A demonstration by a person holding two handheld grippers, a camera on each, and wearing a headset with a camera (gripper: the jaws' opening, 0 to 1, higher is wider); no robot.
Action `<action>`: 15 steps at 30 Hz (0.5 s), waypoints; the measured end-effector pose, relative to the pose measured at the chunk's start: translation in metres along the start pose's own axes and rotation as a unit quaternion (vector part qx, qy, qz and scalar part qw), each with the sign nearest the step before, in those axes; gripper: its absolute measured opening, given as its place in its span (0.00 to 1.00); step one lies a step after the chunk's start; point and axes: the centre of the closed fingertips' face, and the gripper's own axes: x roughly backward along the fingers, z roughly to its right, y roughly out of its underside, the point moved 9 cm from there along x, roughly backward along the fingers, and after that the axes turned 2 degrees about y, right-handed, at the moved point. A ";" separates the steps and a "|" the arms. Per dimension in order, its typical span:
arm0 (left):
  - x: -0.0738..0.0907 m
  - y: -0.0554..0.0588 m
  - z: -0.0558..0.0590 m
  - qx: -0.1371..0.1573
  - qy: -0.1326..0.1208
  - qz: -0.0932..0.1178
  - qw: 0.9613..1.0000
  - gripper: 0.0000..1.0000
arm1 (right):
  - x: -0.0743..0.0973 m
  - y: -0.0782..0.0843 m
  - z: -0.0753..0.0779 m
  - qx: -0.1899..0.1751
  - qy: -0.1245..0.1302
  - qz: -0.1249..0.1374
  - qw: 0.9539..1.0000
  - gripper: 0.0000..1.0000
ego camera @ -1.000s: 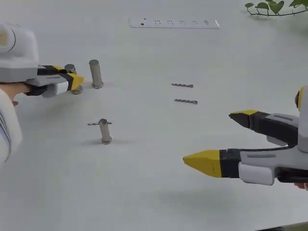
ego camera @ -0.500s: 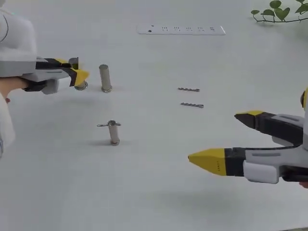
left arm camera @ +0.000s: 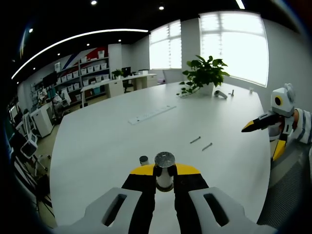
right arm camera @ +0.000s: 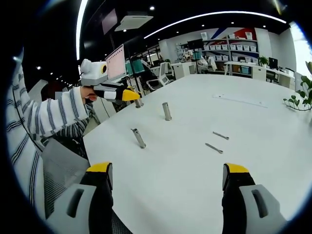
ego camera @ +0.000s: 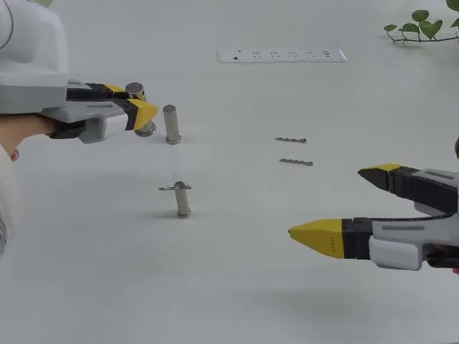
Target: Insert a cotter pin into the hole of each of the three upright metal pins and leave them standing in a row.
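Fingers (left arm camera: 141,171) of the left gripper (left arm camera: 165,178) were pinched on the held pin (left arm camera: 165,163), an upright metal pin whose round top showed between them. The right gripper (ego camera: 337,203) hung low at the near right with its fingers (right arm camera: 100,171) spread wide and holding nothing. On the white table (ego camera: 237,287) the second pin (ego camera: 171,124) stood just beside the left gripper's tips. The third pin (ego camera: 182,201) stood nearer, a cotter pin (ego camera: 174,188) through its hole. Two loose cotter pins (ego camera: 291,140) lay between the grippers, well apart from both. A power strip (ego camera: 282,55) and a plant (ego camera: 423,25) sat at the far edge. The right gripper view added a striped sleeve (right arm camera: 58,114) behind the left gripper.
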 end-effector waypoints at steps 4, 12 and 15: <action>-0.001 -0.002 0.011 -0.005 0.009 -0.003 1.000 0.09 | 0.001 -0.001 0.001 0.000 -0.002 0.006 1.000 0.92; -0.005 -0.004 0.036 0.005 0.025 -0.001 1.000 0.09 | 0.004 -0.001 0.004 0.001 -0.006 0.012 1.000 0.92; -0.006 -0.003 0.045 0.006 0.030 -0.003 1.000 0.09 | 0.005 -0.001 0.005 0.002 -0.007 0.014 1.000 0.92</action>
